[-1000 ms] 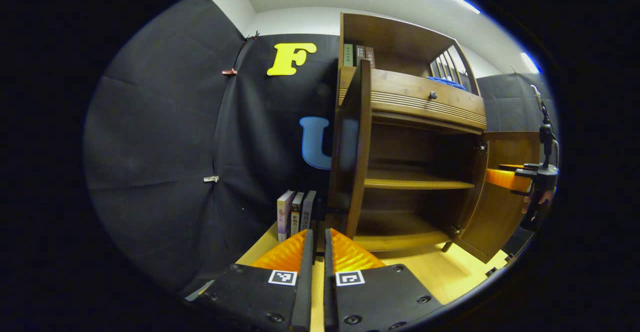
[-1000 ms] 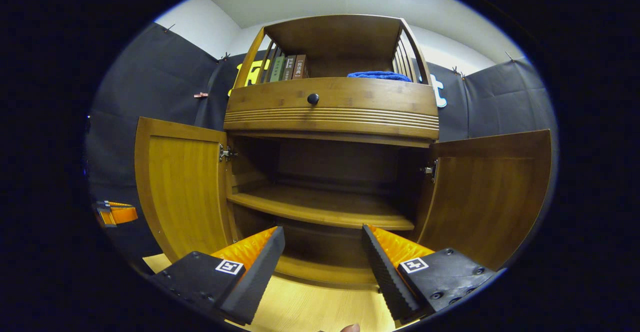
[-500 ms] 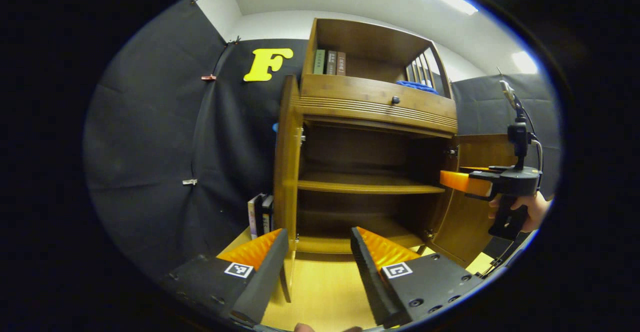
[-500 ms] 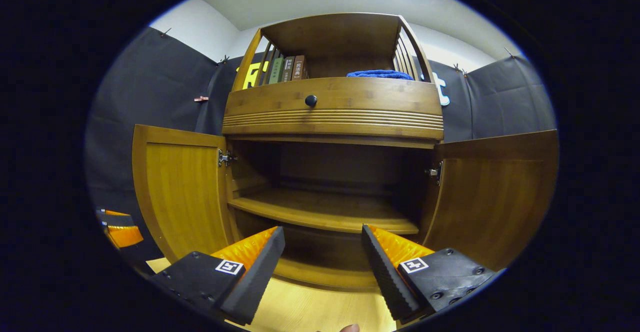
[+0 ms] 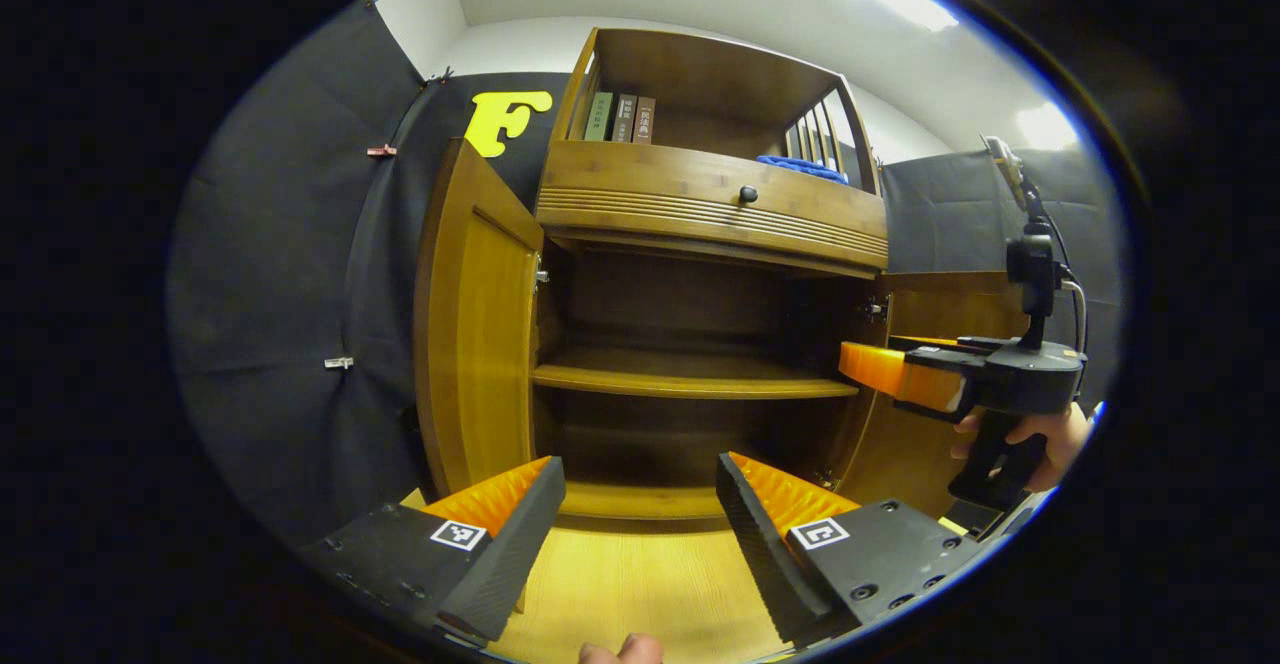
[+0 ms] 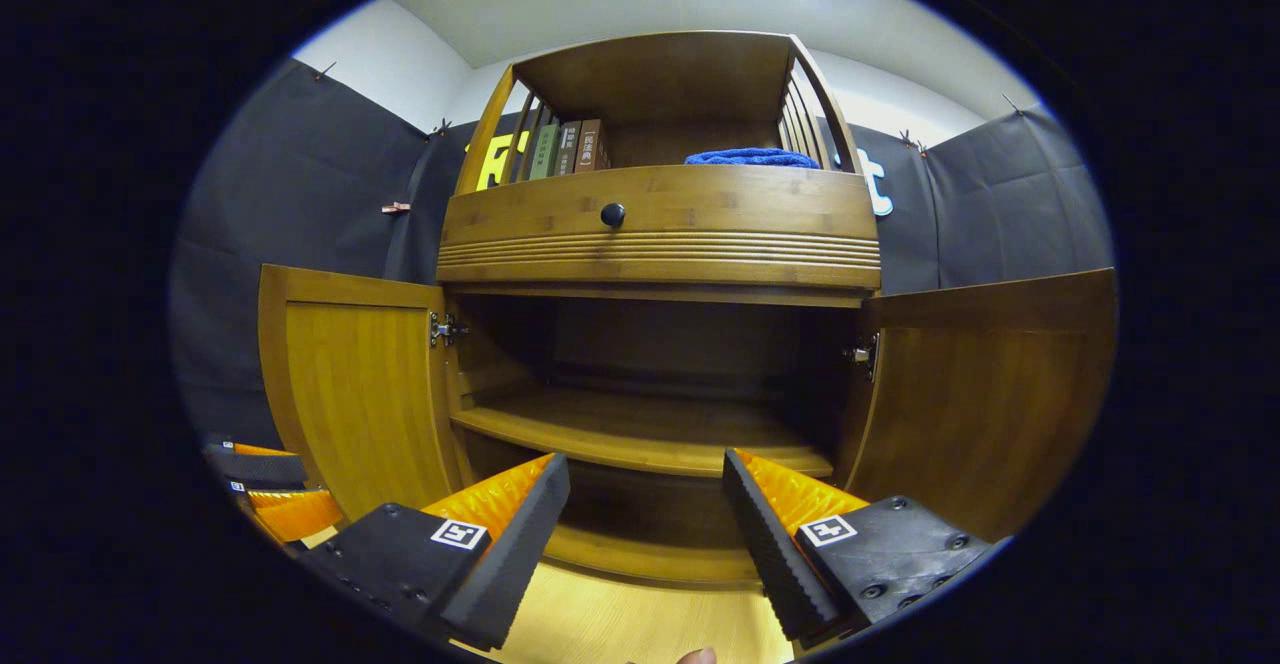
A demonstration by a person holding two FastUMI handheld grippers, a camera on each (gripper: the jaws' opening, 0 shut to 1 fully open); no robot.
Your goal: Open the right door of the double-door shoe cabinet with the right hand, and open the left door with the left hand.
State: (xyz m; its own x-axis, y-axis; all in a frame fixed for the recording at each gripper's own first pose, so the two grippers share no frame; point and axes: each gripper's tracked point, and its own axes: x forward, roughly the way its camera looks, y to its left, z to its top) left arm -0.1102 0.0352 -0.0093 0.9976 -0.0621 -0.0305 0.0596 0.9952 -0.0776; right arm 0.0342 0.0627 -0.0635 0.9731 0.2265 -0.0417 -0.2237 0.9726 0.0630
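A brown wooden double-door shoe cabinet [image 6: 660, 234] stands straight ahead of both grippers, with both of its lower doors swung wide open.

In the right gripper view, the right gripper [image 6: 645, 534] is released, its two fingers spread well apart and holding nothing. It faces the open lower compartment. The open left door [image 6: 355, 384] stands ahead and to the left of this gripper. The open right door [image 6: 985, 394] stands ahead and to its right. Between the doors, just beyond the fingertips, runs a bare wooden inner shelf [image 6: 640, 434]. Above that is a drawer front with a small round dark knob [image 6: 612, 214]. On the cabinet's open top, a row of upright books [image 6: 560, 147] stands up and to the left, and a folded blue cloth [image 6: 750, 157] lies up and to the right.

In the left gripper view, the left gripper [image 5: 640, 534] is likewise released and empty, facing the same open compartment. The left door [image 5: 475, 324] stands ahead to its left. Off to its right, a hand [image 5: 1040, 439] holds the right gripper [image 5: 860, 364] level in front of the right door [image 5: 950, 384]. Pale wooden flooring [image 5: 640, 594] lies below the fingers.
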